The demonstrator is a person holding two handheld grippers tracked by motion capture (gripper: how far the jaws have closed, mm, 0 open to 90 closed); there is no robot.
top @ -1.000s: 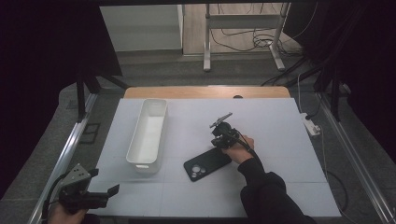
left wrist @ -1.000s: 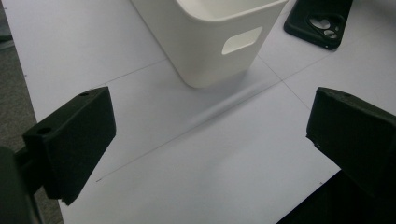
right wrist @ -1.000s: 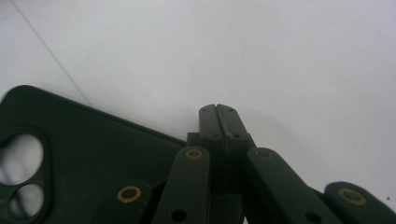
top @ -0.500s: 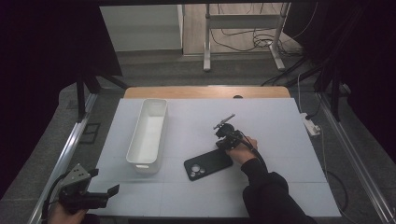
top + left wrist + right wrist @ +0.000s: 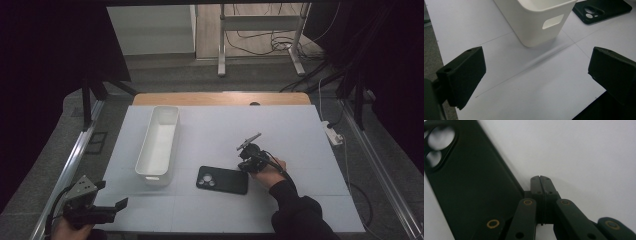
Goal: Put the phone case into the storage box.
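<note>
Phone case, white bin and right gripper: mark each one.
phone case [image 5: 222,180], high view, middle of its black back
white bin [image 5: 159,167], high view, near wall
right gripper [image 5: 540,185], right gripper view, where its shut jaws meet

- In the right gripper view the flat black phone case [image 5: 471,182] runs past the frame's edges, camera cutouts blurred.
- The long white plastic bin [image 5: 537,20] is cropped at the top.

your right gripper [image 5: 540,178] is matte black, its linkage arms dotted with brass-ringed screw holes and plain bores; a black cable trails from it over your dark long sleeve [image 5: 295,212]. your left gripper [image 5: 536,72] has blocky black jaws with small holes and carries a grey three-cornered plate [image 5: 83,187] on top.
</note>
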